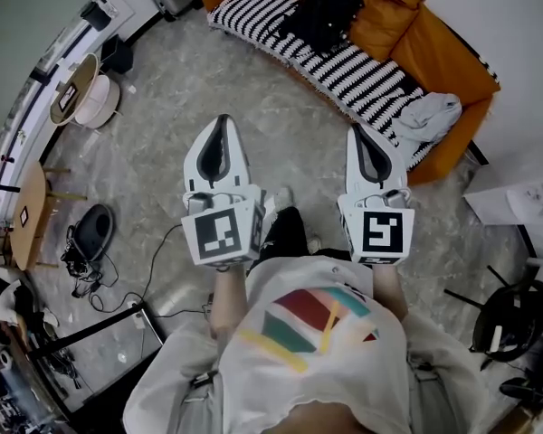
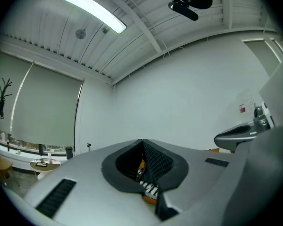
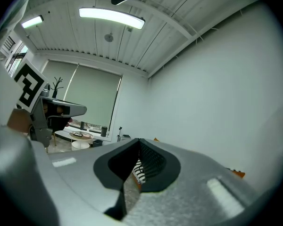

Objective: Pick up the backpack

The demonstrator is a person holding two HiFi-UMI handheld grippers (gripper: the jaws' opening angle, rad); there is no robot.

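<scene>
Orange upholstered sofa (image 1: 434,52) runs across the top of the head view. A black-and-white striped throw (image 1: 344,70) is spread over its seat. The black fabric backpack (image 1: 324,12) sits on that throw at the far end, leaning on the back cushions. A crumpled pale grey cloth (image 1: 427,114) lies at the near end. My white left gripper (image 1: 222,121) and white right gripper (image 1: 354,132) are side by side over the grey mottled stone floor (image 1: 163,107). Both point towards the sofa and are well apart from the backpack.

In the left gripper view, my left gripper (image 2: 143,141) has its dark ribbed pads pressed together with nothing pinched. A sliver of stripes and orange shows below them. The right gripper (image 2: 240,134) shows at the right edge, and a long ceiling strip light (image 2: 94,11) glows overhead.

In the right gripper view, my right gripper (image 3: 139,141) also has its pads tight together and holds nothing, with a scrap of stripes peeking below them. The left gripper (image 3: 61,108) shows at the left edge with its marker cube, and a small round white side table (image 3: 80,136) stands beyond it by the window.
</scene>
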